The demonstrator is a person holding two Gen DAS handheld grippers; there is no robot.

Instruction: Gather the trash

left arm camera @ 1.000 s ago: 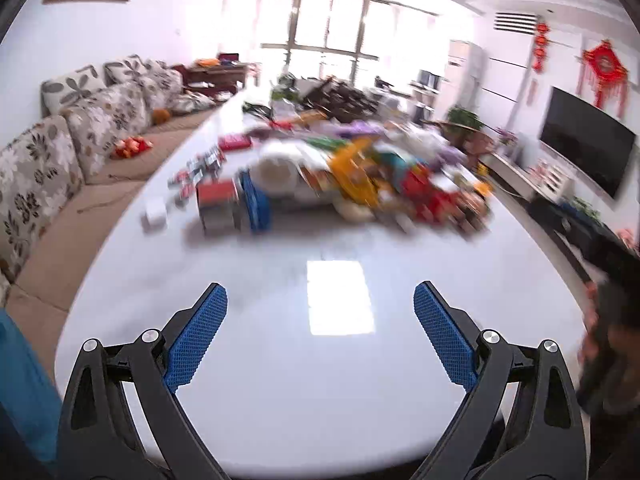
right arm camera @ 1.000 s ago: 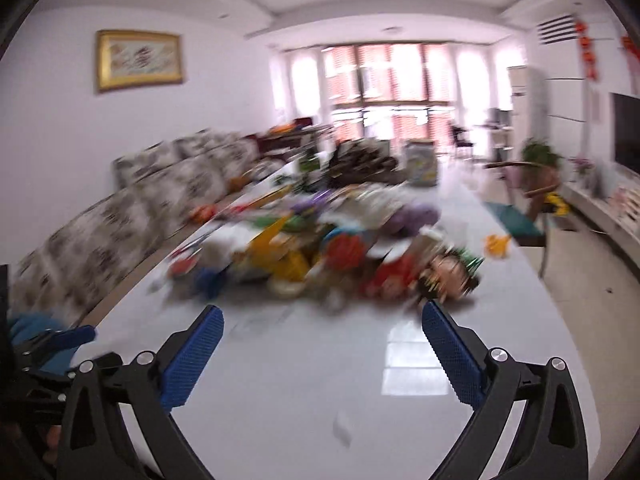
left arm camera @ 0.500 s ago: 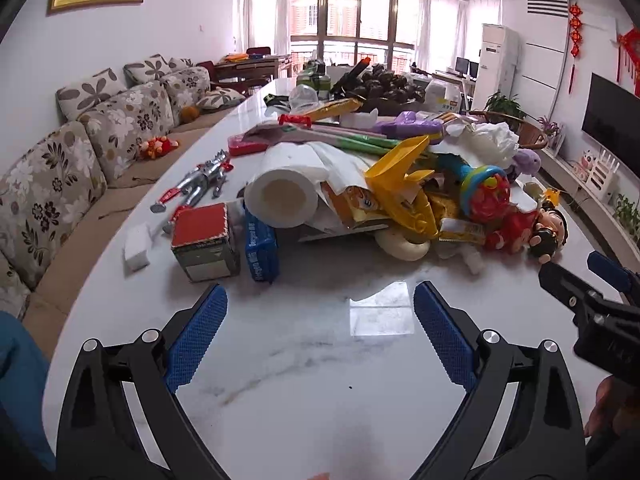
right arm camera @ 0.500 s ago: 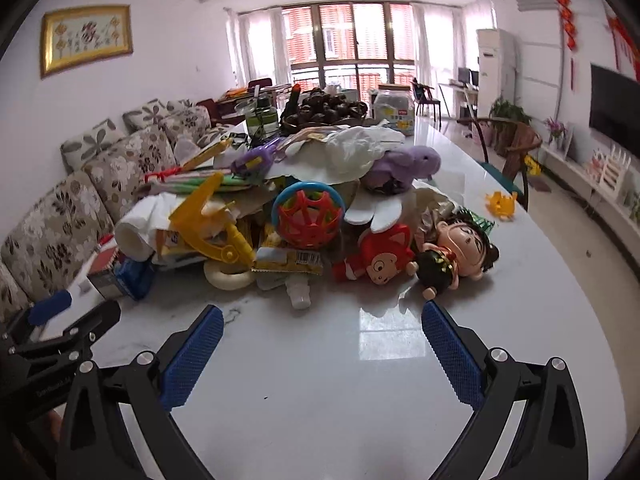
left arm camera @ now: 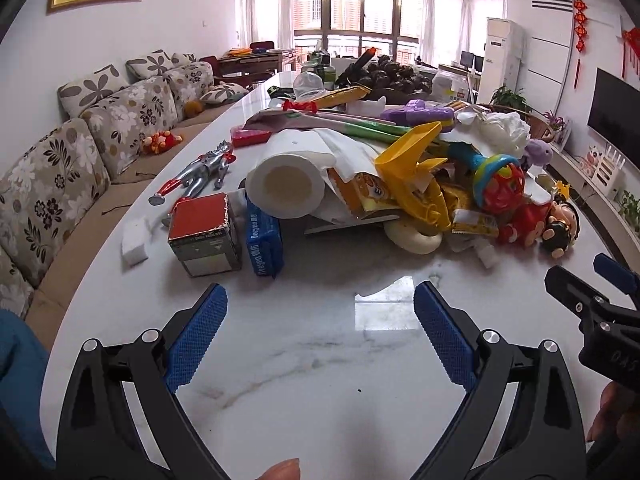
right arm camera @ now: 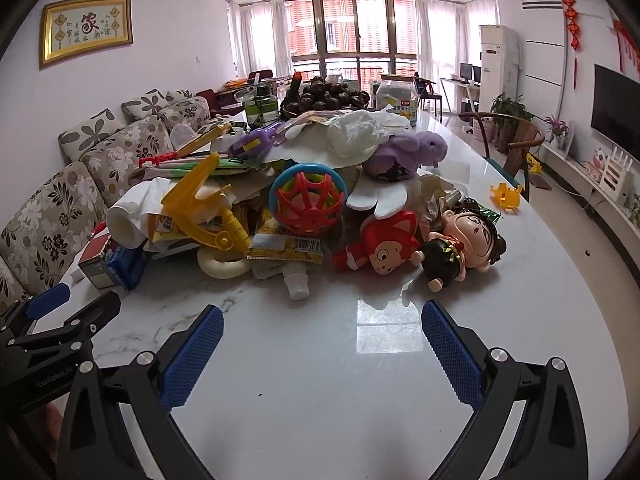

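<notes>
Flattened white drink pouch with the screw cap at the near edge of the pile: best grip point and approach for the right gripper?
Probably the cap end of the flattened white drink pouch. It sticks out toward the camera onto bare marble table, while a yellow snack wrapper overlaps the pouch's far end. Bring the open right gripper in low from the near side, pinch across the neck, then pull back.

A long white marble table (left arm camera: 312, 360) is seen running toward a wall of tall windows (right arm camera: 352, 32), through which daylight is let in past sheer curtains. A floral-patterned sofa (left arm camera: 60, 168) is set along the left wall, under a gold-framed calligraphy picture (right arm camera: 86, 30). A dark television (right arm camera: 616, 100), red hanging ornaments (left arm camera: 580, 20) and a standing air conditioner (right arm camera: 498, 68) are placed at the right.
</notes>
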